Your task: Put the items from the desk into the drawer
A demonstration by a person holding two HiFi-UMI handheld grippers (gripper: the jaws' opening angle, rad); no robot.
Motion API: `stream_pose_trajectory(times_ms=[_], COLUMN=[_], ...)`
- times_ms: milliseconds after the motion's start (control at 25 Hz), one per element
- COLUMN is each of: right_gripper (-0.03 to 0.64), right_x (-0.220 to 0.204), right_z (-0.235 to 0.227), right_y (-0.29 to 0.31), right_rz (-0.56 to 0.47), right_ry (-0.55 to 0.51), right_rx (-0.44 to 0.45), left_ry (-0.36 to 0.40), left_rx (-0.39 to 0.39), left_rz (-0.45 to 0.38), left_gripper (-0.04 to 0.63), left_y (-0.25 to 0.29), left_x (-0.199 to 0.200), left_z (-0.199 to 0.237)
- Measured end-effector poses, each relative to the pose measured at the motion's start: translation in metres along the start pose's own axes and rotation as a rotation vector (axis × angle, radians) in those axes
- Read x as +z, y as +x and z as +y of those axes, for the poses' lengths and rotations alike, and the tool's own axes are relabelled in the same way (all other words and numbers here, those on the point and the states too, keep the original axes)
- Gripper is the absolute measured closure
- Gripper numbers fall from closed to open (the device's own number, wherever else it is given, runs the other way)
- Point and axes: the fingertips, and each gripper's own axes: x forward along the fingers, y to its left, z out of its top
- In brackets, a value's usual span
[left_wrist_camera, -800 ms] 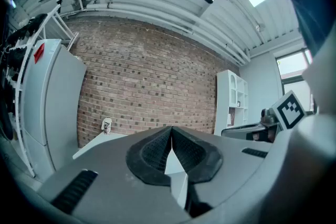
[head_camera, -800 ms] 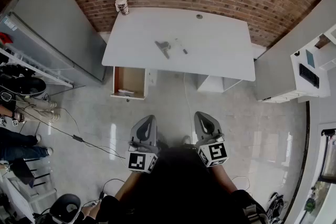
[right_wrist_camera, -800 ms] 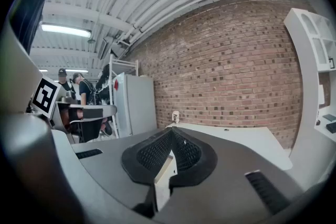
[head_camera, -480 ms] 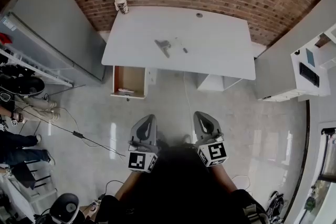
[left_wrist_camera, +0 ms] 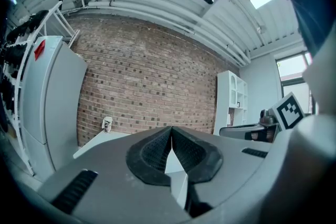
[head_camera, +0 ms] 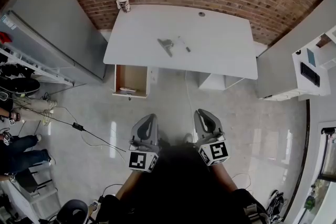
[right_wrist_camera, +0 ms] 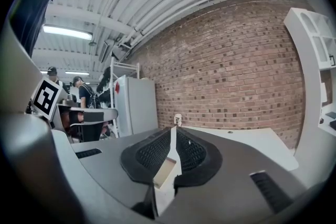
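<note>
The white desk (head_camera: 220, 55) stands against the brick wall, far ahead of me. On it lie a small grey tool (head_camera: 166, 45) and a thin pen-like stick (head_camera: 184, 45). A paper cup (head_camera: 123, 2) stands at its back left corner, also visible as the cup (left_wrist_camera: 107, 124) (right_wrist_camera: 178, 119) in both gripper views. Under the desk's left end the wooden drawer (head_camera: 131, 81) is pulled open, with a small item (head_camera: 127, 91) at its front. My left gripper (head_camera: 148, 119) (left_wrist_camera: 171, 128) and right gripper (head_camera: 202, 114) (right_wrist_camera: 175, 129) hover side by side over the floor, both shut and empty.
A tall grey cabinet (head_camera: 52, 23) stands left of the desk and a white shelf unit (head_camera: 304, 73) at the right. Black cables (head_camera: 79, 139) run across the glossy floor at the left. People's legs (head_camera: 21, 144) show at the left edge.
The desk sits slightly lower in the head view, and the people at the left edge have shifted. Both grippers keep their place and stay shut.
</note>
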Motion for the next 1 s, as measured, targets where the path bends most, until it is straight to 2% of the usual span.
stream_pose_trajectory(times_ms=[120, 200, 600, 720, 1000], right_gripper=[0.597, 0.534, 0.528, 0.526, 0.526], right_x=[0.000, 0.001, 0.001, -0.004, -0.009], right_z=[0.004, 0.008, 0.025, 0.021, -0.012], right_y=[0.007, 0.012, 0.039, 0.055, 0.100], right_rz=[-0.001, 0.001, 0.019, 0.027, 0.044], right_ry=[0.001, 0.003, -0.008, 0.000, -0.008], right_rx=[-0.007, -0.013, -0.073, -0.088, -0.057], left_ry=[0.010, 0.008, -0.025, -0.008, -0.016], left_rx=[-0.009, -0.010, -0.059, -0.074, -0.043], left_rz=[0.001, 0.001, 0.027, 0.029, 0.025], left_gripper=[0.591, 0.591, 0.591, 0.591, 0.591], left_y=[-0.001, -0.003, -0.004, 0.007, 0.057], left_x=[-0.001, 0.001, -0.002, -0.004, -0.006], left_z=[0.009, 0.015, 0.049, 0.058, 0.071])
